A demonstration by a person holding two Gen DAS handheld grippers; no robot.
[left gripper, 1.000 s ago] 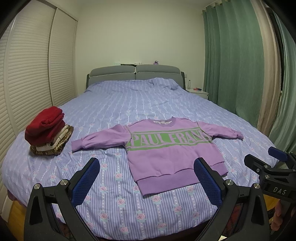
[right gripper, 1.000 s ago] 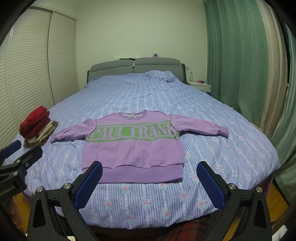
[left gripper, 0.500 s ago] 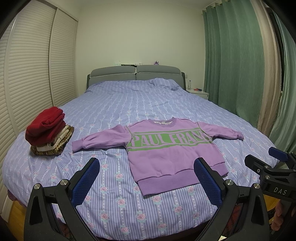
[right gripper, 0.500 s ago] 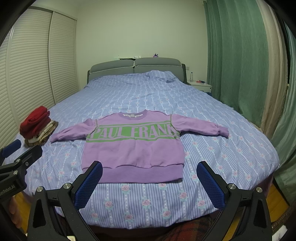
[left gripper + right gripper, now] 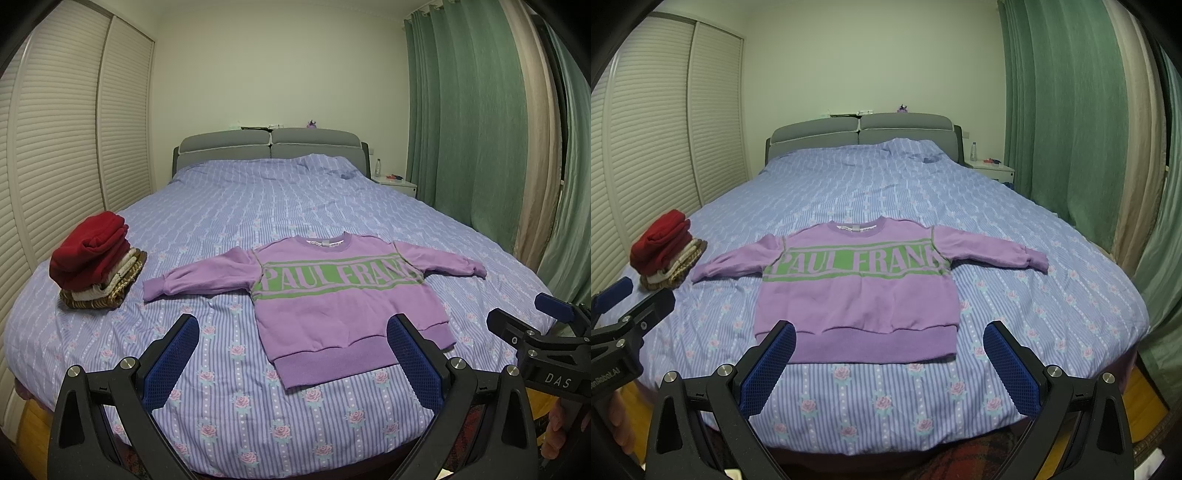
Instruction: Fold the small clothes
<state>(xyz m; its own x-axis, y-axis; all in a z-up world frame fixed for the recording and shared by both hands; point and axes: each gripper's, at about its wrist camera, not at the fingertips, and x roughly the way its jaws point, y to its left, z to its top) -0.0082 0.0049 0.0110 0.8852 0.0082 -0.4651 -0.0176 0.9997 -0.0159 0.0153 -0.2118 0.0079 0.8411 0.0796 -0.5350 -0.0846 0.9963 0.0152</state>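
Lilac fleece, flat and face up: that is how we find the sweatshirt (image 5: 855,291) on the striped bedspread (image 5: 1034,314), hem toward us, collar toward the far headboard. Its long axis, cuff to cuff, runs left to right across our line of approach.

We hold both grippers short of the near bed edge, above the spread and touching nothing. The right gripper (image 5: 888,365) stands with jaws spread wide and empty, and the ribbed hem lies straight ahead between them; the body of the garment is nearly centred on it. The left gripper (image 5: 295,363) is likewise spread wide and empty, but the sweatshirt lies ahead and to its right, so only the left part of the hem sits in line with it. We judge the right gripper the nearer to the hem and right sleeve, and the left one better placed for the left sleeve (image 5: 199,278).

Materials: a thick, soft knit with ribbed cuffs and waistband and a green lettered band across the chest. It lies smooth, without bunching. The jaw pads are blue and textured.

A stack (image 5: 96,266) of folded garments, red on top, sits at the left, well apart from the sweatshirt.

We judge folding not yet begun.
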